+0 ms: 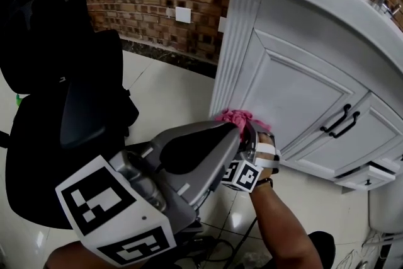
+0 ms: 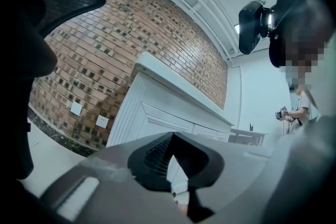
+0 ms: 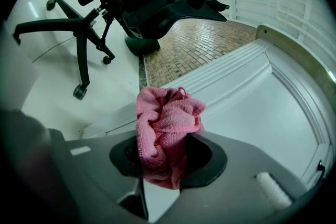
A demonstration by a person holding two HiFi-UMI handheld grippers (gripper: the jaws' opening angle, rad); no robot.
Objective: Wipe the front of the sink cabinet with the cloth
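Right gripper (image 3: 164, 162) fingers clamped on bunched cloth (image 3: 168, 113), against cabinet (image 1: 296, 88) door's lower left corner. Left gripper (image 2: 173, 165) fingers closed, empty. Risk: wad is small, so bare fingers may scrape paint, or moulding snags cloth out.

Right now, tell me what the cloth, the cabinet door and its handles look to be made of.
Cloth: pink, with a soft looped pile, bunched in folds; likely microfibre.
Cabinet door: white painted panel with a moulded frame and a slight sheen; wood or fibreboard beneath, I cannot tell which.
Handles: thin dark bars, probably matt black metal.
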